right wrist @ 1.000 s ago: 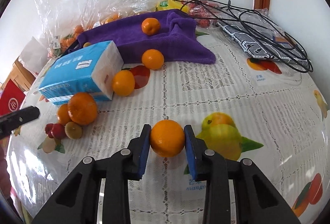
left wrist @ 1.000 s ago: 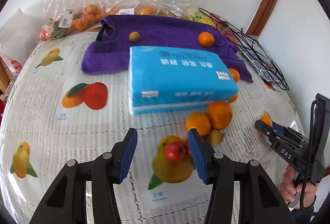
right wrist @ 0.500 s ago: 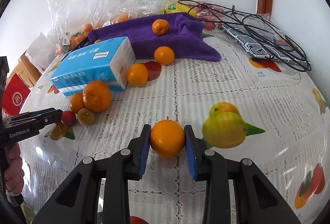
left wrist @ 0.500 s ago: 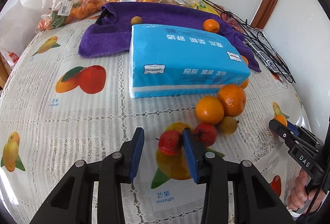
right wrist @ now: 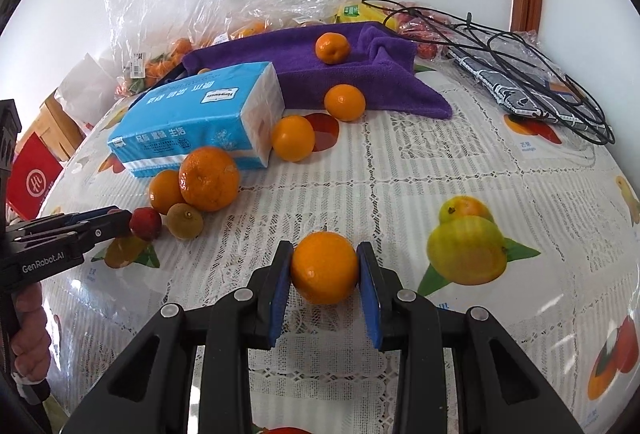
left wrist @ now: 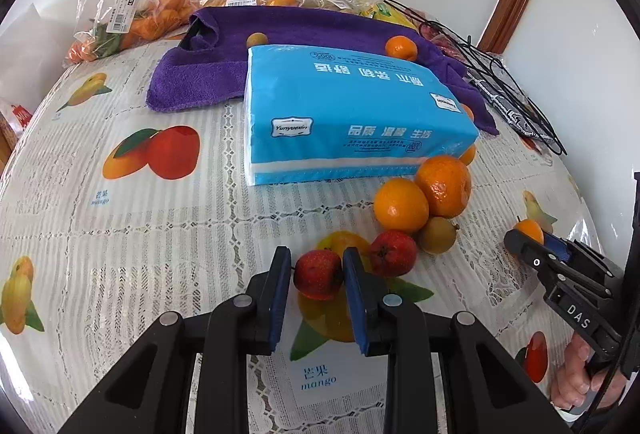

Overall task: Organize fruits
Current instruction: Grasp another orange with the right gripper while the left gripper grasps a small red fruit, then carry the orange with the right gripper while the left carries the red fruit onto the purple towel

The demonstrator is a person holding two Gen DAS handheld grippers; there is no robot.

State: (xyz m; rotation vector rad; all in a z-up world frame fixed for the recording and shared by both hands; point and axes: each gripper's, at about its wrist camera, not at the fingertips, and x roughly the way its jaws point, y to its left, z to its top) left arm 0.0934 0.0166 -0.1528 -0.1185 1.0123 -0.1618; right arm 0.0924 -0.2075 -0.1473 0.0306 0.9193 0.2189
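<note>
My left gripper is shut on a small red fruit just above the tablecloth. A second red fruit, a brown fruit and two oranges lie close to its right. My right gripper is shut on an orange. It shows at the right edge of the left wrist view. More oranges lie by the tissue pack and on the purple towel. The left gripper shows at the left of the right wrist view.
A blue tissue pack lies mid-table, partly on a purple towel. Plastic bags of fruit stand at the back. Black cables and a patterned pouch lie at the back right. The tablecloth has printed fruit pictures.
My left gripper moved forward and closed on the small red fruit. My right gripper kept its hold on the orange and shifted a little to the left.
</note>
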